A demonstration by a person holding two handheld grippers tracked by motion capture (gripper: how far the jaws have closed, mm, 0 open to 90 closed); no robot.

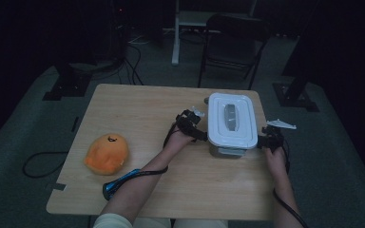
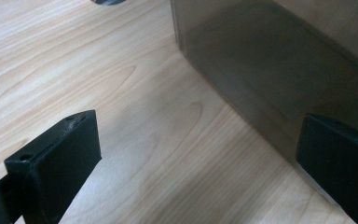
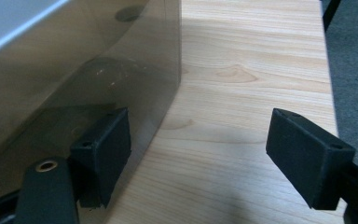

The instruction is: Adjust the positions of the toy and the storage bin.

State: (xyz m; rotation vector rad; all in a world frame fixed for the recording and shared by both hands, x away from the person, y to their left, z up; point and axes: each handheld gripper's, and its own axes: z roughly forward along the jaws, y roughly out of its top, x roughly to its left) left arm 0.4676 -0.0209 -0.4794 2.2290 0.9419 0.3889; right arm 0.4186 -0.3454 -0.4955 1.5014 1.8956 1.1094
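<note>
On table, both tools open beside lidded box (image 1: 232,124): left tool (image 1: 200,124), right tool (image 1: 264,137); high view adds orange plush (image 1: 106,153).

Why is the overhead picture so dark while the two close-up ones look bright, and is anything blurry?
High view: dim, the room black, though table, white-lidded container and orange plush toy stay readable. Left gripper view: bright wood, the container's smoky wall casting a soft shadow. Right gripper view: equally bright, near jaws slightly soft.

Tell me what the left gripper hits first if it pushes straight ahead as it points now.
Probably bare table: the left gripper is open, and the container wall runs alongside its far jaw, likely brushing it. Depth is unclear.
</note>
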